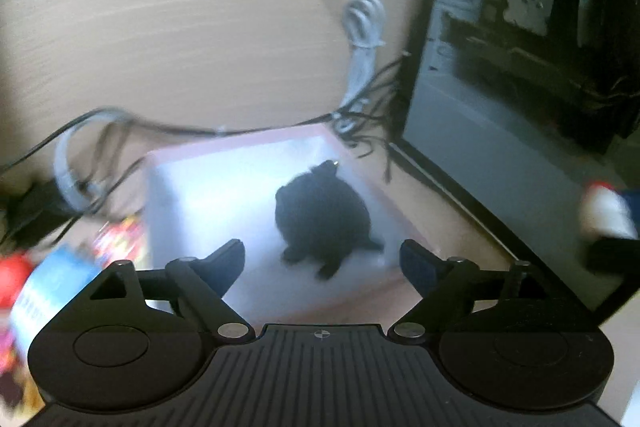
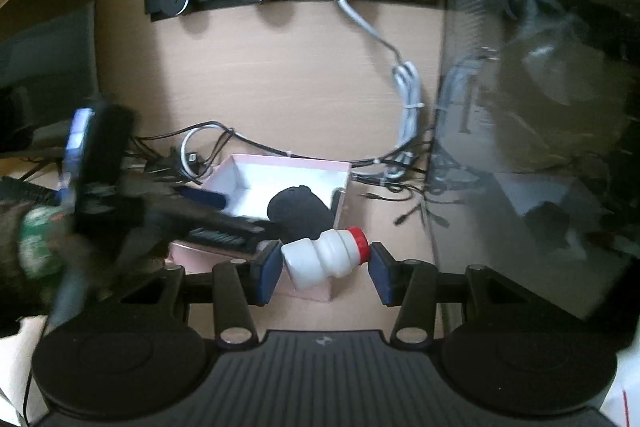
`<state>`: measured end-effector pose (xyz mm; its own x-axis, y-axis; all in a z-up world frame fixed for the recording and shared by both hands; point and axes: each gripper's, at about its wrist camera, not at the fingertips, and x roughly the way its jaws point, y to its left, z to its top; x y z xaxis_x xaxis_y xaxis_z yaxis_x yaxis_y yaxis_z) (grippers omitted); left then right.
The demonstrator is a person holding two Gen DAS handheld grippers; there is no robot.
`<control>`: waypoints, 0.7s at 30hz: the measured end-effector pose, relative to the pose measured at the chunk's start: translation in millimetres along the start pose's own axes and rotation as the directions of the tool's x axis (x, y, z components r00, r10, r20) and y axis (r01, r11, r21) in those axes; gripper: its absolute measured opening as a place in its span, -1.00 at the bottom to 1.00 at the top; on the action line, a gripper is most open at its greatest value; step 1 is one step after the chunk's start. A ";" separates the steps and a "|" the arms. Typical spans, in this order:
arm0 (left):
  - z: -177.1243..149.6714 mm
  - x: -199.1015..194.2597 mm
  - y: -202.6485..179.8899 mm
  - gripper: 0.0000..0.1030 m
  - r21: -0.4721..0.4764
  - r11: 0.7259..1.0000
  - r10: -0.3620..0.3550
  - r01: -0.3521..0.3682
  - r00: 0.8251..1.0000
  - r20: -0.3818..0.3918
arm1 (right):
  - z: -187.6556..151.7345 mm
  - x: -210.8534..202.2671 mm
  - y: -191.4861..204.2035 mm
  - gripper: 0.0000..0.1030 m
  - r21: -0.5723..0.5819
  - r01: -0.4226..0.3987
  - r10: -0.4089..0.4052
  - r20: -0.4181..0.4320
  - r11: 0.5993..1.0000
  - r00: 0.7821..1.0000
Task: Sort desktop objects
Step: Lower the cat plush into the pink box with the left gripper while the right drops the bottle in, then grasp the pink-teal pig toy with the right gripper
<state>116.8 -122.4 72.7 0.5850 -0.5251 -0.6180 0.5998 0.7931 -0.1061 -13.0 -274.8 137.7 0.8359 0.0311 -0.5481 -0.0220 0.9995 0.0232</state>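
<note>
A: Left wrist view puts the left gripper [image 1: 322, 259] at lower centre, jaws apart with nothing between them, over the pink box [image 1: 240, 147]. A black lump [image 1: 322, 215] lies inside it, too blurred to name.

B: So that piece is probably sorted. And the other hand?

A: Right wrist view has the right gripper [image 2: 323, 267] clamped end to end on a small white bottle with a red cap [image 2: 324, 257], lying sideways at centre, in front of the box's near corner.

B: Likely gripped lengthways for a firmer hold, with the box its likely destination.
</note>
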 end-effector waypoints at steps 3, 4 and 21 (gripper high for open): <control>-25.3 -31.5 5.1 0.83 -0.075 0.996 0.049 -0.051 0.999 -0.022 | 13.0 24.2 3.8 -0.09 -0.016 -0.025 0.025 0.013 1.000 1.000; -35.8 -41.9 6.0 0.83 -0.098 0.993 0.065 -0.068 0.997 -0.034 | 19.0 33.5 5.7 -0.09 -0.018 -0.025 0.025 0.020 1.000 0.999; -156.9 -179.7 86.1 0.90 -0.438 0.731 0.449 -0.524 0.852 -0.271 | 31.1 137.0 86.7 0.31 -0.055 -0.122 0.125 0.048 0.991 0.991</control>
<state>-22.4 88.6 52.4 0.6192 -0.0078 -0.7852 -0.1073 0.9897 -0.0944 116.8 -184.1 90.6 0.8522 0.1553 -0.4997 -0.1541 0.9871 0.0440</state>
